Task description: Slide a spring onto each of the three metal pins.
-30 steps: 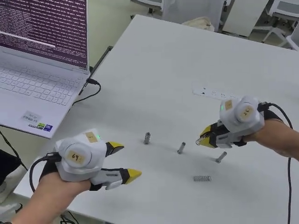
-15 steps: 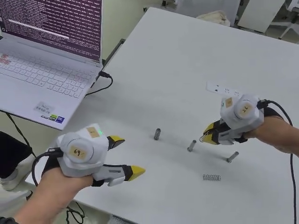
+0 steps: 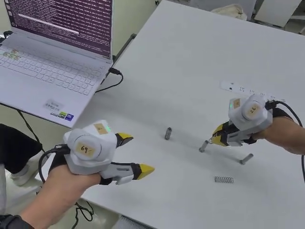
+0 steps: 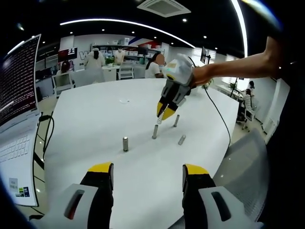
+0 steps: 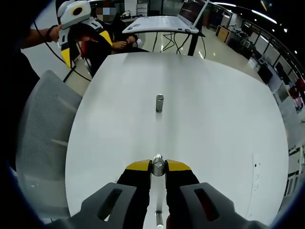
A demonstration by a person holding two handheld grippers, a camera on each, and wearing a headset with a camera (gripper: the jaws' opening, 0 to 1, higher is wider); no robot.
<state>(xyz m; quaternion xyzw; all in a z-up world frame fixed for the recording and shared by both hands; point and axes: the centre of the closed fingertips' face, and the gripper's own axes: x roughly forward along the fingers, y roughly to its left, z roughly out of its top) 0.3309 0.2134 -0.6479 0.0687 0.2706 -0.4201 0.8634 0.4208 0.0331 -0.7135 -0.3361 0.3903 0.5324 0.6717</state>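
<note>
Head view: three pins standing in a row on the counter (image 3: pixel 190 71). Left pin (image 3: pixel 168 133) ribbed, so likely wearing its coil already. Middle pin (image 3: pixel 204 146) and right pin (image 3: pixel 246 159) seemingly bare. Right tool (image 3: pixel 218 139) at the middle pin's top, jaws pinched together. Loose spring (image 3: pixel 224 180) flat on the counter near the right pin. Left tool (image 3: pixel 136 153) spread wide, holding nothing, well apart from the pins

Left gripper view: own jaws wide apart, nothing between them. Right tool (image 4: pixel 163 112) over the middle pin (image 4: pixel 155 131), with a spring (image 4: pixel 161 118) hanging from its tips. Cannot tell whether spring and pin touch

Right gripper view: jaws nearly closed, clamping the spring (image 5: pixel 158 167) at the tips. Left pin (image 5: pixel 159 102) beyond, upright and coiled

Judging by this: one pin of three done, the second under way, the third left for the loose spring
</note>
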